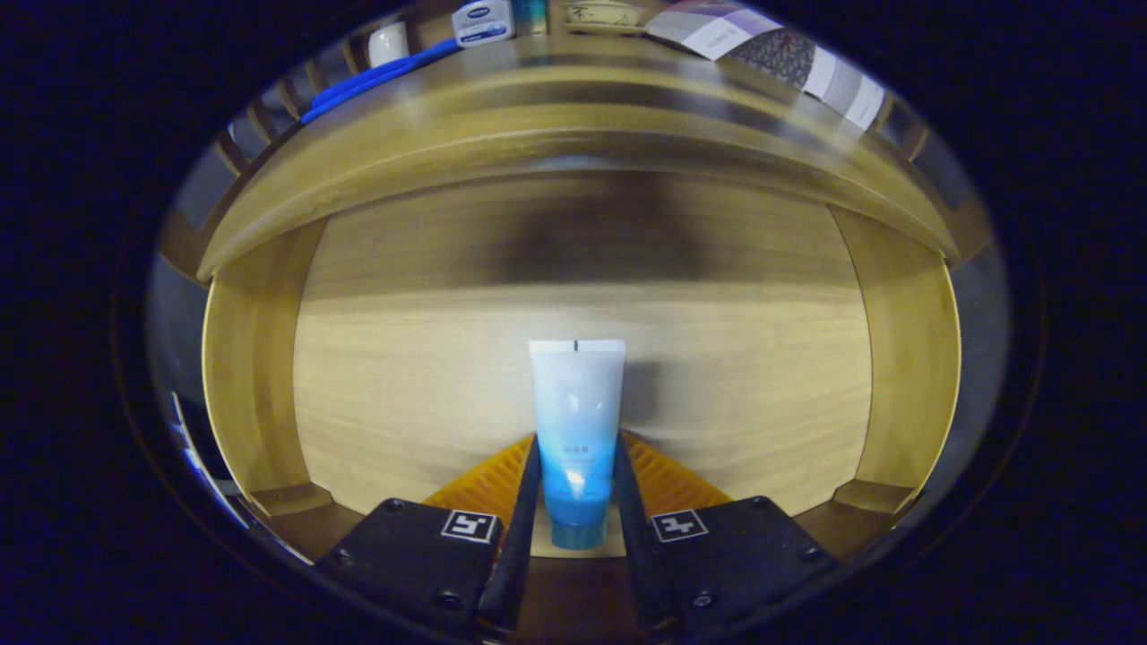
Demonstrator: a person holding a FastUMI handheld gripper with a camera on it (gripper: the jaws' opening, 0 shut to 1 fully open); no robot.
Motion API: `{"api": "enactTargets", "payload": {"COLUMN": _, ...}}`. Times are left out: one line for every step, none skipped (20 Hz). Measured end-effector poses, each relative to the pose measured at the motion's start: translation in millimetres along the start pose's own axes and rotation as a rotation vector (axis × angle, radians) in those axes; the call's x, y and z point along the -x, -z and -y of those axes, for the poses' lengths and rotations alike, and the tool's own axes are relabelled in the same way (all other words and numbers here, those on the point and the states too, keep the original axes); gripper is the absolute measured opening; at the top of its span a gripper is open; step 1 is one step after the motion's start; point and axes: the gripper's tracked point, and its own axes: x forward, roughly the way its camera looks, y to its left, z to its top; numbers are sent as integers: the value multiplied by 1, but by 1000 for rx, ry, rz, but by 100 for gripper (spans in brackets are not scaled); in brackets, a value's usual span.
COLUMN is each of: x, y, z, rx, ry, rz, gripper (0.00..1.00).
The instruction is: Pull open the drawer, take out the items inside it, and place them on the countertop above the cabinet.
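Blue-white tube (576, 421) pinched between both fingers (536, 484), over open wooden drawer (403, 376) floor.

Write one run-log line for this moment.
gripper: shut on tube | tube: held between fingers, over open drawer | countertop: beyond, not yet reached
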Motion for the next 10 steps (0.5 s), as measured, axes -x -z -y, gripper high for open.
{"api": "enactTargets", "payload": {"x": 8, "y": 0, "z": 0, "rx": 4, "ry": -5, "rz": 15, "gripper": 49}}
{"api": "enactTargets", "payload": {"x": 18, "y": 0, "z": 0, "rx": 3, "ry": -15, "rz": 32, "gripper": 49}}
{"api": "enactTargets", "payload": {"x": 27, "y": -1, "z": -1, "rx": 4, "ry": -27, "rz": 47, "gripper": 49}}
{"api": "enactTargets", "payload": {"x": 38, "y": -2, "z": -2, "rx": 6, "ry": -30, "rz": 67, "gripper": 49}}
{"api": "enactTargets", "payload": {"x": 48, "y": -5, "z": -2, "rx": 12, "ry": -31, "rz": 87, "gripper": 49}}
{"api": "enactTargets", "payload": {"x": 59, "y": -7, "z": -3, "rx": 15, "ry": -32, "rz": 104, "gripper": 49}}
{"api": "enactTargets", "payload": {"x": 68, "y": -10, "z": -4, "rx": 18, "ry": -34, "rz": 121, "gripper": 49}}
{"api": "enactTargets", "payload": {"x": 78, "y": -13, "z": -5, "rx": 21, "ry": -38, "rz": 135, "gripper": 49}}
{"api": "enactTargets", "payload": {"x": 85, "y": -16, "z": -5, "rx": 21, "ry": -40, "rz": 147, "gripper": 49}}
{"api": "enactTargets", "payload": {"x": 93, "y": -20, "z": -6, "rx": 25, "ry": -43, "rz": 158, "gripper": 49}}
